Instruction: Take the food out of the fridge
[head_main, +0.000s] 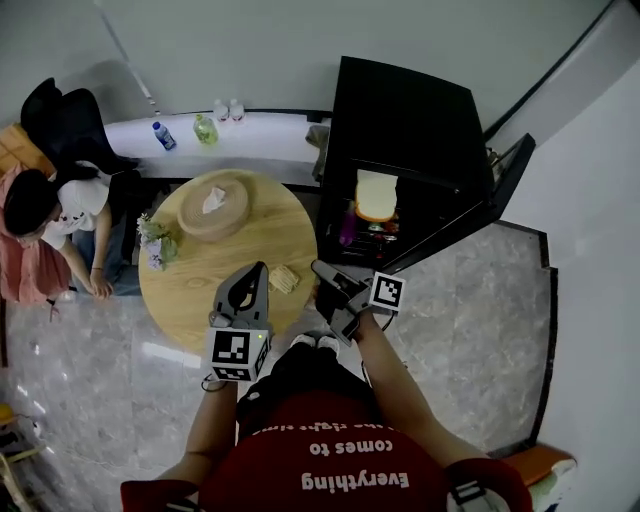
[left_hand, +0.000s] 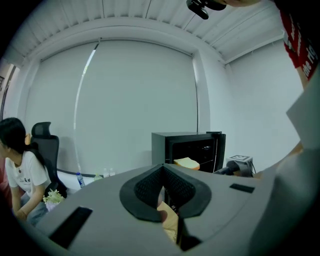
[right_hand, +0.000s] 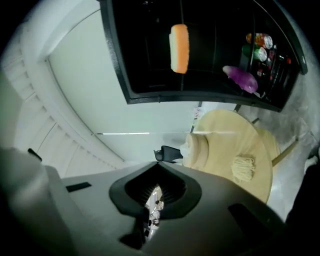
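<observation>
fridge (head_main: 400, 120) is standing right of desk (head_main: 200, 295) | toast (head_main: 376, 197) is lying in fridge | noodle block (head_main: 284, 278) is lying on desk

Soft, even indoor light, head view slightly dim. Glare streak on the floor (head_main: 165, 352), fridge (head_main: 400, 120) interior near black. Both gripper views: heavy fisheye, dark vignetted corners, close foreground soft

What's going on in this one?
A person in a red shirt stands by a round wooden table and an open black mini fridge, a gripper in each hand. The left gripper and right gripper both have jaws together, holding nothing. A pale noodle block lies on the table; a bread slice and a purple vegetable sit in the fridge.
</observation>
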